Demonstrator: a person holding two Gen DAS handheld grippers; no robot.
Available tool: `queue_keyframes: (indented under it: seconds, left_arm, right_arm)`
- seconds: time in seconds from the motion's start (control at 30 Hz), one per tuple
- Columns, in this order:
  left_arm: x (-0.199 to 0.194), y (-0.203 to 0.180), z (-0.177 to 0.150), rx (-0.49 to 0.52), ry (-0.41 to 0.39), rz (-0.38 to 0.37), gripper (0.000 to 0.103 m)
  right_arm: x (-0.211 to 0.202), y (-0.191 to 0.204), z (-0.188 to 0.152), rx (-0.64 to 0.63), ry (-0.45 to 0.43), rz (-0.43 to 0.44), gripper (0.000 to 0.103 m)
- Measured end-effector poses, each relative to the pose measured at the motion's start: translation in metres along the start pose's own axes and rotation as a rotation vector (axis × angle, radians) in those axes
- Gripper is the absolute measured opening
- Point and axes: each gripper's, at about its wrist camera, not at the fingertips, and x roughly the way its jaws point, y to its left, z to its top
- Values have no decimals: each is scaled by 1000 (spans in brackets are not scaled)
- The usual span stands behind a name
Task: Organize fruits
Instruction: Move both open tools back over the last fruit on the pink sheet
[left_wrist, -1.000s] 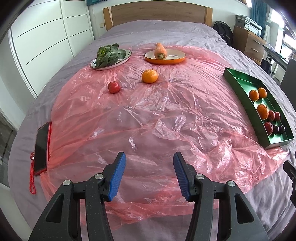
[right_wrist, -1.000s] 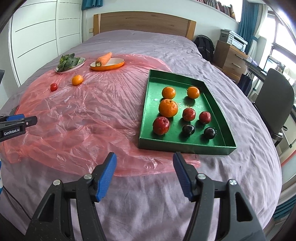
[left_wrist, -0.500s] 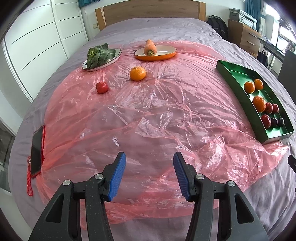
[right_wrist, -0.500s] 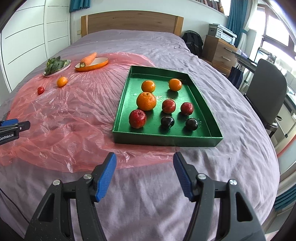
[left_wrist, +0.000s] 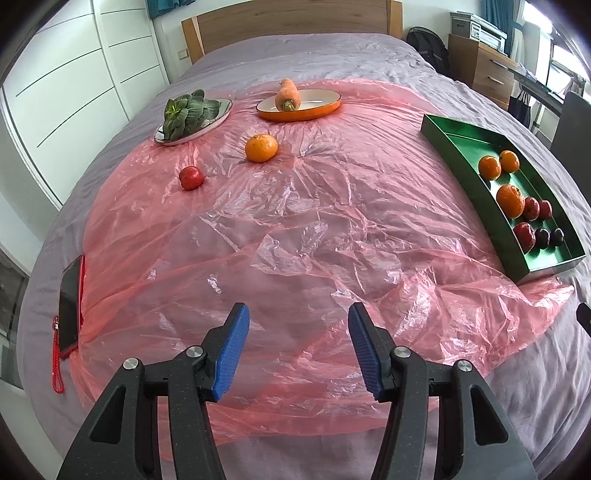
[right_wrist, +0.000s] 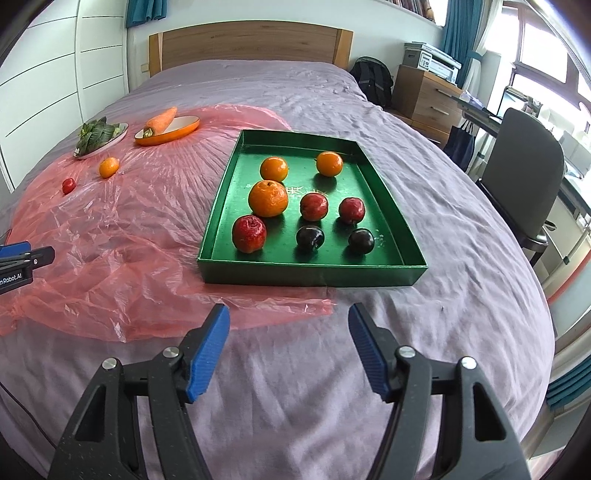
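A green tray (right_wrist: 384, 206) on the bed holds several oranges, red apples and dark plums; it also shows in the left wrist view (left_wrist: 461, 162) at the right. A loose orange (left_wrist: 261, 148) and a small red fruit (left_wrist: 191, 178) lie on the pink plastic sheet (left_wrist: 295, 229), far from the tray. They also show in the right wrist view: the orange (right_wrist: 109, 167) and the red fruit (right_wrist: 68, 185). My left gripper (left_wrist: 297, 347) is open and empty above the sheet's near edge. My right gripper (right_wrist: 288, 347) is open and empty, in front of the tray.
A silver plate of leafy greens (left_wrist: 192, 118) and an orange dish with a carrot (left_wrist: 299, 105) sit at the back. A phone in a red case (left_wrist: 70, 299) lies at the left edge. A chair (right_wrist: 524, 177) and drawers (right_wrist: 424, 98) stand right of the bed.
Both grippers have drifted: the left view has closed in on the loose orange and red fruit, and the tray sits more centred in the right view. Both stay open.
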Motion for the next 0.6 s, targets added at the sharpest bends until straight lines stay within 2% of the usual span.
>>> queue_keyframes:
  seconds: [0.6]
  left_arm:
    - [3, 12, -1, -23, 3, 10, 50]
  right_arm:
    - [1, 25, 4, -37, 10, 49, 103]
